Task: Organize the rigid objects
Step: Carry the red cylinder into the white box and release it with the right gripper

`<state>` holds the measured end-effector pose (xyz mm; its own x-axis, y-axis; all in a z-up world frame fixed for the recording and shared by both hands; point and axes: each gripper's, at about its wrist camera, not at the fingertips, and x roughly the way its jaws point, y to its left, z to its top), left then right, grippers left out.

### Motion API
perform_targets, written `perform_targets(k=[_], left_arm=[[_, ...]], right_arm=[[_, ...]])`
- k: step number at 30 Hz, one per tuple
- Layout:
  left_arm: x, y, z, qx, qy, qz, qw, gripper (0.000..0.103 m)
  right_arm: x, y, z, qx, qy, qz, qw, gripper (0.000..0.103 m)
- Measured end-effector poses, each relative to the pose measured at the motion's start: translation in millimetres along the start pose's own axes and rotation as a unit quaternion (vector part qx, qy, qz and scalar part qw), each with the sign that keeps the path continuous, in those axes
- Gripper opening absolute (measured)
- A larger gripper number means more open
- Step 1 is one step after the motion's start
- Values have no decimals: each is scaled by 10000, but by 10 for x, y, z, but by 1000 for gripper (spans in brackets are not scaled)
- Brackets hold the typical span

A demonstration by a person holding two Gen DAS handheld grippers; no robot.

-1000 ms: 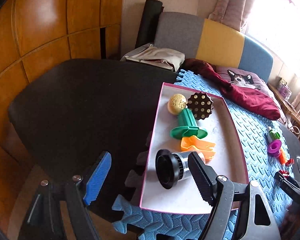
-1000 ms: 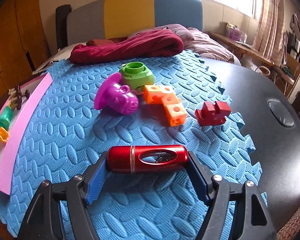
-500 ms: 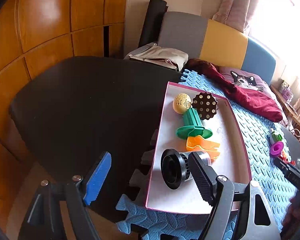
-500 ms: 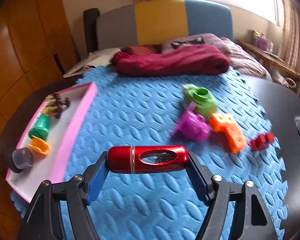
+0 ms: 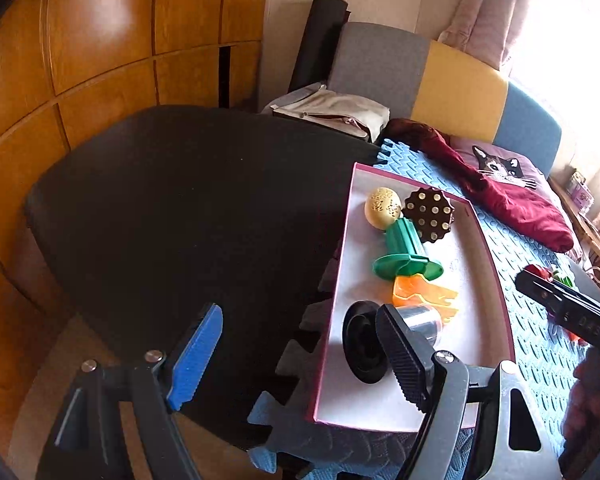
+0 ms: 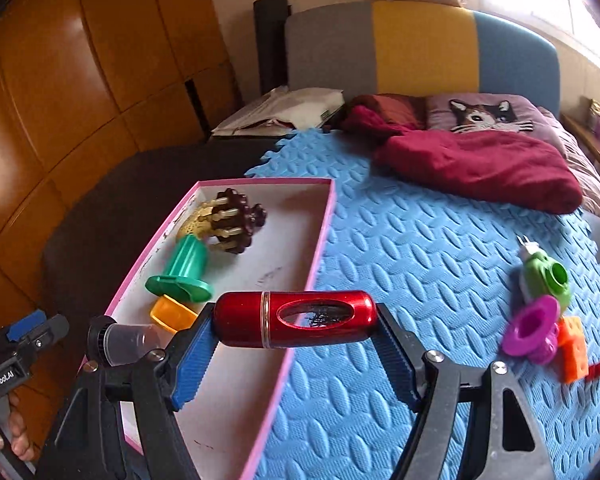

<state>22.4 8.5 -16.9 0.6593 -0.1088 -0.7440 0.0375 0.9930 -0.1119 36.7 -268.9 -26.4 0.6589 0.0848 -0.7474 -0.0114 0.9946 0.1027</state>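
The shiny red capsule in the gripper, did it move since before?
Yes. The shiny red metal capsule, clamped in the right gripper, travelled left across the blue foam mat to the pink-rimmed white tray, leaving the toys behind.

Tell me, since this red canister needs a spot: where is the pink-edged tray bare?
The pink-edged white tray is bare along its mat side, right of the green plastic funnel, and at its near end. Crowded: the far-left corner around the brown studded ball.

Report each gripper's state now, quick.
Left gripper: open, holding nothing.
Right gripper: closed on the red capsule, carried over the pink tray.
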Motion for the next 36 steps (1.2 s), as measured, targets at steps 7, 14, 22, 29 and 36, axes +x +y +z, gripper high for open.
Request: perform_targets(k=[7, 14, 22, 29, 36], left_arm=[[27, 58, 3, -50, 33, 26, 10000, 80], [34, 61, 4, -58, 27, 43, 10000, 80], [91, 100, -9, -111, 110, 88, 9998, 80], [130, 107, -27, -130, 178, 100, 9997, 80], [134, 126, -37, -138, 194, 130, 9996, 80]], right_arm=[[156, 133, 39, -17, 140, 115, 9998, 76], [393, 390, 114, -929, 433, 297, 9943, 76], [623, 353, 251, -1119, 553, 253, 9919, 76], [954, 490, 302, -1604, 943, 21, 9825, 76], [1018, 517, 248, -1711, 854, 45, 9815, 77]])
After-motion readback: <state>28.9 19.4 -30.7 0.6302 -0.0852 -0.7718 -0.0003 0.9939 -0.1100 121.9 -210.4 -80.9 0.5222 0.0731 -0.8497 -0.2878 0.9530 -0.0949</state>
